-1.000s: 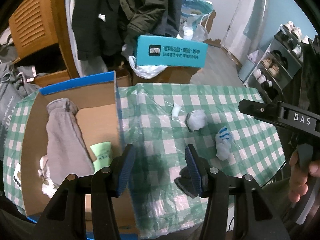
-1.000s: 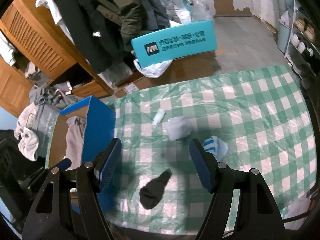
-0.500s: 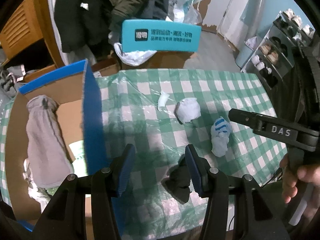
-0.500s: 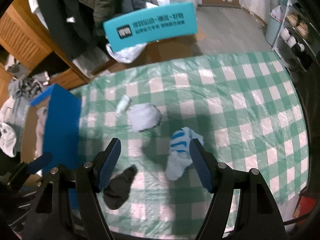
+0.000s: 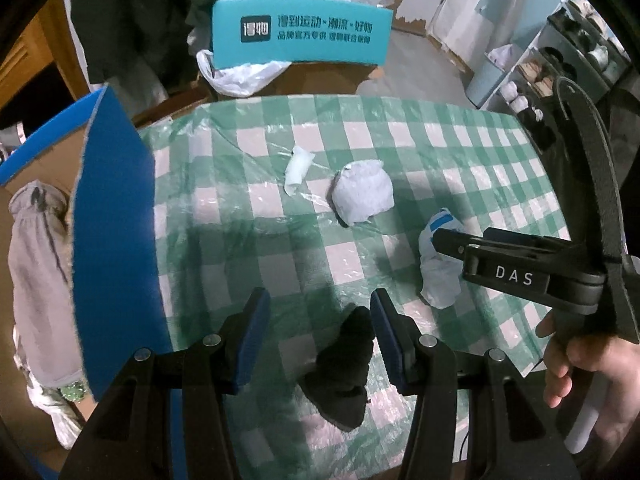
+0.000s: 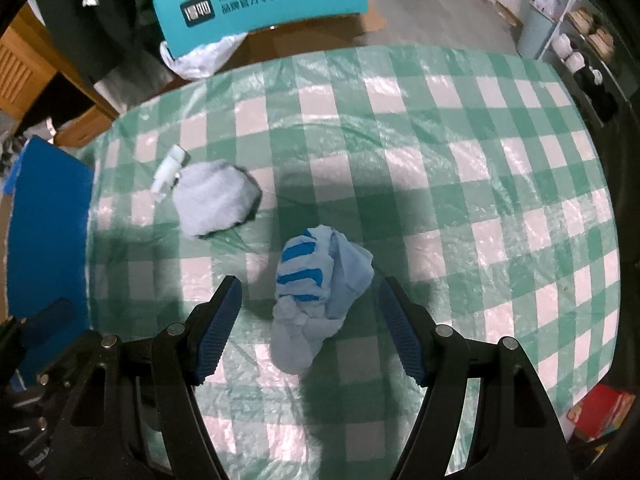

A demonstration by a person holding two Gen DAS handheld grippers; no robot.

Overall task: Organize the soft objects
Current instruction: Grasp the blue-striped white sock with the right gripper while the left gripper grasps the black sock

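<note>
A black sock lies on the green checked tablecloth, between the fingers of my left gripper, which is open above it. The pads do not press on the sock. A white sock with blue stripes lies crumpled under my right gripper, which also stands open with the sock between its fingers, untouched. That striped sock shows in the left wrist view too, partly behind the right gripper's body. A pale grey bundle and a small white roll lie farther back.
A cardboard box with a blue flap stands at the table's left and holds a grey garment. A teal box sits beyond the table's far edge. Shoe shelves stand at the right. A person's hand holds the right gripper.
Both grippers have come down toward the table. The black sock now lies between the left fingers and the striped sock between the right ones. Neither jaw has changed its width.
</note>
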